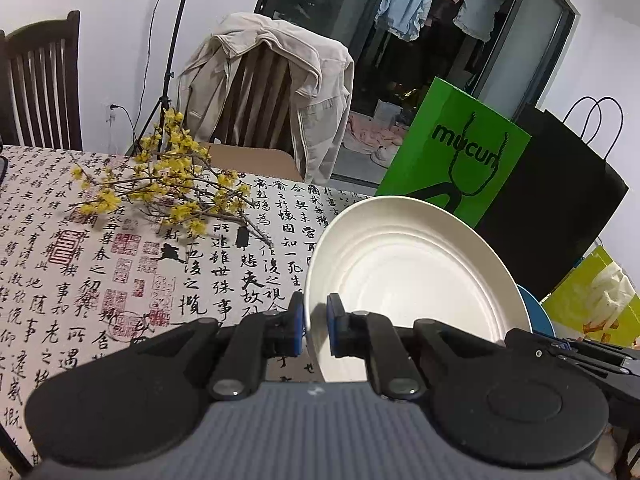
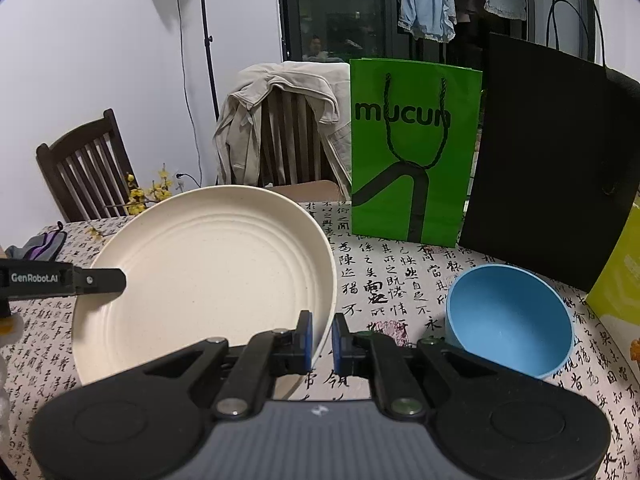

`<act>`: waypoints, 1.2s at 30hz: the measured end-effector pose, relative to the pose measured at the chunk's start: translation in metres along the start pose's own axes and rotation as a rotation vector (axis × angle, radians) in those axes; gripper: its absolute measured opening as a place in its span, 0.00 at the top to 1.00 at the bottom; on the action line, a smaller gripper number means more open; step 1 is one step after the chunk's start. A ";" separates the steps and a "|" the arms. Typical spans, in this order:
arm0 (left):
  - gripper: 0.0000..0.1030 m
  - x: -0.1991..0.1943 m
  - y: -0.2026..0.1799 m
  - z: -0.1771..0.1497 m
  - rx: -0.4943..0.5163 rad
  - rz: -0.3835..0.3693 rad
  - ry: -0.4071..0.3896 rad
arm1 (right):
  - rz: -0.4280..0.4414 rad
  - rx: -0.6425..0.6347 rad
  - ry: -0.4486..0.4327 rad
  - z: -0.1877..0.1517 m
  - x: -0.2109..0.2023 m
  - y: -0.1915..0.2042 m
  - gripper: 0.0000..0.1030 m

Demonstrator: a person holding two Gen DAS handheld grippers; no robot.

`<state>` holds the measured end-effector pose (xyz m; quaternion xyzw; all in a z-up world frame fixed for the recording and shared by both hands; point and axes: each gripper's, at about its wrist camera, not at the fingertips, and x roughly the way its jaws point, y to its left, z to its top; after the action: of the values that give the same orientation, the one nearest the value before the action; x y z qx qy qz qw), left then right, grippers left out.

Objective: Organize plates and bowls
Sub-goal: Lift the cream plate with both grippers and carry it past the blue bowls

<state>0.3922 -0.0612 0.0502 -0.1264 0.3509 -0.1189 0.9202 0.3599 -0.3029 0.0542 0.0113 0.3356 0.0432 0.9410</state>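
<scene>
A cream ribbed plate [image 1: 412, 276] is tilted above the table, held at both sides. My left gripper [image 1: 315, 330] is shut on its left rim. My right gripper [image 2: 321, 338] is shut on its right rim; the plate [image 2: 208, 276] fills the left of the right wrist view, and the left gripper's finger [image 2: 96, 280] shows at its far edge. A blue bowl [image 2: 510, 316] stands on the table to the right of my right gripper; its rim [image 1: 538, 312] shows behind the plate in the left wrist view.
The table carries a calligraphy-print cloth [image 1: 120, 264]. A yellow flower branch [image 1: 168, 188] lies at the far left. A green paper bag [image 2: 414, 152], a black bag [image 2: 548, 176] and a yellow bag [image 2: 620, 272] stand at the back right. Two chairs, one draped with a jacket [image 1: 276, 92], stand behind.
</scene>
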 end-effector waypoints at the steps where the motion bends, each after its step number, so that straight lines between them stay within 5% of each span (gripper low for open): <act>1: 0.89 -0.003 0.000 -0.001 0.000 0.000 -0.002 | 0.002 0.003 -0.001 -0.001 -0.003 0.000 0.91; 36: 0.89 -0.099 -0.001 -0.055 0.001 0.023 -0.033 | 0.039 0.021 -0.031 -0.057 -0.100 0.022 0.91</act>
<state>0.2829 -0.0403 0.0718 -0.1240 0.3373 -0.1066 0.9271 0.2448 -0.2902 0.0742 0.0284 0.3213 0.0577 0.9448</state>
